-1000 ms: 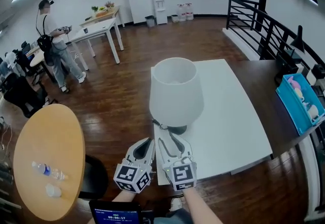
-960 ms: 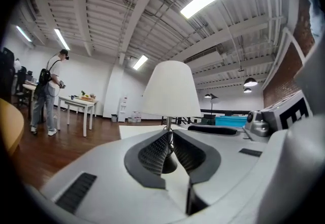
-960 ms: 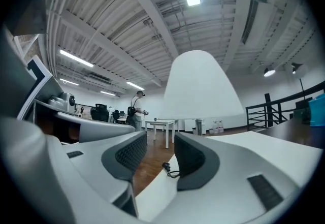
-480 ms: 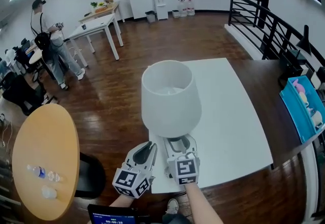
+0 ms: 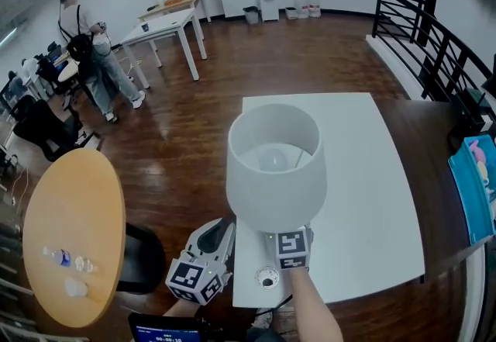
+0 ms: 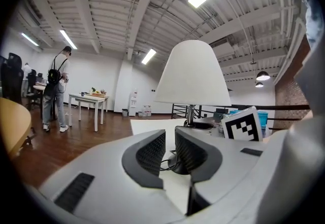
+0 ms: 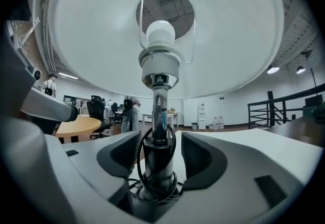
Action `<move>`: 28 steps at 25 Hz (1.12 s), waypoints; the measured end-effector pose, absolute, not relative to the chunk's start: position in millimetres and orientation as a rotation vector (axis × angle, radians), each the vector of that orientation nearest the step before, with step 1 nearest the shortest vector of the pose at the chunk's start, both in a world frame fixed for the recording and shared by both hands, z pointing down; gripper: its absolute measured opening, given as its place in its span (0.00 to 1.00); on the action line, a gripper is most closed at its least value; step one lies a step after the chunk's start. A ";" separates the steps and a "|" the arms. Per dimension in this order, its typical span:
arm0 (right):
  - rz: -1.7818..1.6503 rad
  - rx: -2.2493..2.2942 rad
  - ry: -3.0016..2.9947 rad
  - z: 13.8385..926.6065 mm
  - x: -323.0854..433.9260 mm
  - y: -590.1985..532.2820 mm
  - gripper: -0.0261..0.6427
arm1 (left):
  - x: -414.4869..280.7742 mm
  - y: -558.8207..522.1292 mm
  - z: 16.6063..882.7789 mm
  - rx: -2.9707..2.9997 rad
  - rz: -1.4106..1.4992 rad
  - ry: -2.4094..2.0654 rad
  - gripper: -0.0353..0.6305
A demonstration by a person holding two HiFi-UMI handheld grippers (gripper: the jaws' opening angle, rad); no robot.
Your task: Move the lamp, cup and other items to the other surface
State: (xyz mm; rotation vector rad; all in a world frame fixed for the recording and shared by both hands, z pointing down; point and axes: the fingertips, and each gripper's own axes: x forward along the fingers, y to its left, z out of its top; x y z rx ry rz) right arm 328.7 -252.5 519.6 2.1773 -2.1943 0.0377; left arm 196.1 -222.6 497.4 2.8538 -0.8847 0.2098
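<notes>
The white lamp (image 5: 275, 166) stands near the front left corner of the white table (image 5: 364, 201). Its shade hides my right gripper's fingers in the head view, where only the marker cube (image 5: 291, 249) shows. In the right gripper view the chrome stem (image 7: 161, 111), wound with black cord, stands between the jaws of my right gripper (image 7: 158, 154). Those jaws are opening and the pads stand just off the stem. My left gripper (image 5: 219, 230) hovers at the table's left edge, its jaws (image 6: 169, 154) nearly together with nothing between them, pointing at the lamp's base (image 6: 179, 164).
A round wooden table (image 5: 74, 209) at the left carries a water bottle (image 5: 66, 259) and a small clear item (image 5: 75, 286). A black chair (image 5: 143, 259) stands between the tables. A small round object (image 5: 266, 278) lies by the front edge. A blue tray (image 5: 474, 185) is at right, and a person (image 5: 85, 46) stands far left.
The lamp's shade has come over my right gripper, whose fingers showed at the lamp's base a second ago. The left gripper has kept its place beside it.
</notes>
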 end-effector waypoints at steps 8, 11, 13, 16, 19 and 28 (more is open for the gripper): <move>0.076 2.139 -2.223 521.5 327.2 -260.6 0.27 | 175.1 -235.6 501.7 2.822 0.222 -0.954 0.16; 0.085 2.139 -2.215 513.2 326.0 -257.6 0.27 | 175.8 -233.2 498.5 2.829 0.213 -0.956 0.15; 0.083 2.124 -2.235 507.4 322.4 -256.0 0.27 | 176.9 -232.1 496.8 2.829 0.205 -0.960 0.15; 0.086 2.114 -2.279 497.2 309.7 -258.2 0.27 | 172.1 -231.5 492.4 2.831 0.187 -0.969 0.15; 0.074 2.069 -2.324 483.2 281.6 -263.9 0.27 | 154.0 -234.1 485.5 2.823 0.153 -0.992 0.15; 0.042 1.862 -2.462 463.7 166.2 -283.1 0.27 | 56.8 -240.4 461.2 2.763 0.101 -1.195 0.16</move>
